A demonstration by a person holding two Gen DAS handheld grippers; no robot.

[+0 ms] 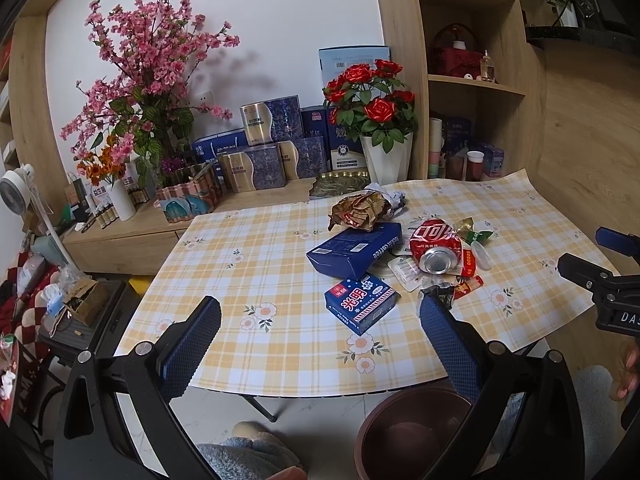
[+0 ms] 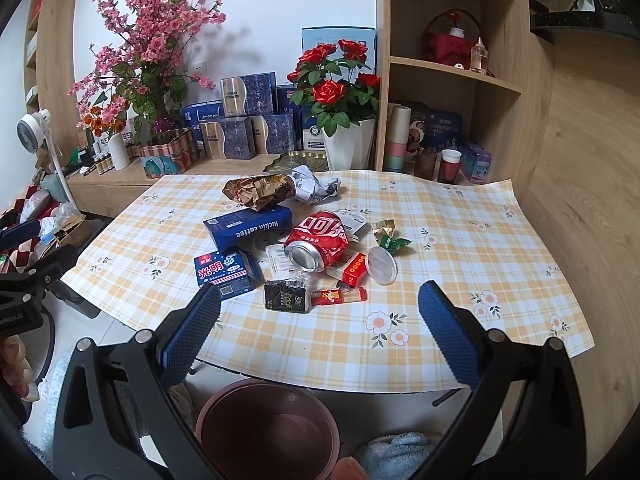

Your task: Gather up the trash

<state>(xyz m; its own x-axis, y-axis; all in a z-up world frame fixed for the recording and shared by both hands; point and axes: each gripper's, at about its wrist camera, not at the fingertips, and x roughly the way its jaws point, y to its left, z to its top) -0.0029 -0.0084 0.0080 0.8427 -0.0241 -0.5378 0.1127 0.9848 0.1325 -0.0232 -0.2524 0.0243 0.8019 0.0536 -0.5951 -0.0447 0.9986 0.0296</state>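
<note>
Trash lies heaped on the checked tablecloth point(image 1: 256, 264) point(image 2: 460, 248): a crushed red can point(image 1: 436, 246) point(image 2: 320, 242), a long blue coffee box point(image 1: 354, 252) point(image 2: 248, 226), a small blue carton point(image 1: 360, 304) point(image 2: 226, 274), a crumpled brown wrapper point(image 1: 360, 208) point(image 2: 258, 192), a black sachet point(image 2: 287, 297), a clear lid point(image 2: 382, 266) and crumpled white paper point(image 2: 314, 186). My left gripper point(image 1: 320, 308) hovers open over the table's near edge, nothing between its fingers. My right gripper point(image 2: 319, 294) is open too, empty, short of the pile. A brown bin point(image 1: 412, 432) point(image 2: 268, 428) stands on the floor below.
A wooden sideboard point(image 1: 132, 236) behind the table carries flower vases point(image 1: 388, 160), blue gift boxes point(image 1: 272, 160) and a small fan point(image 1: 16, 192). Shelves point(image 2: 452, 68) with cups stand at the right. A person's fingers point(image 2: 16, 364) and fluffy slippers point(image 1: 248, 452) show near the bin.
</note>
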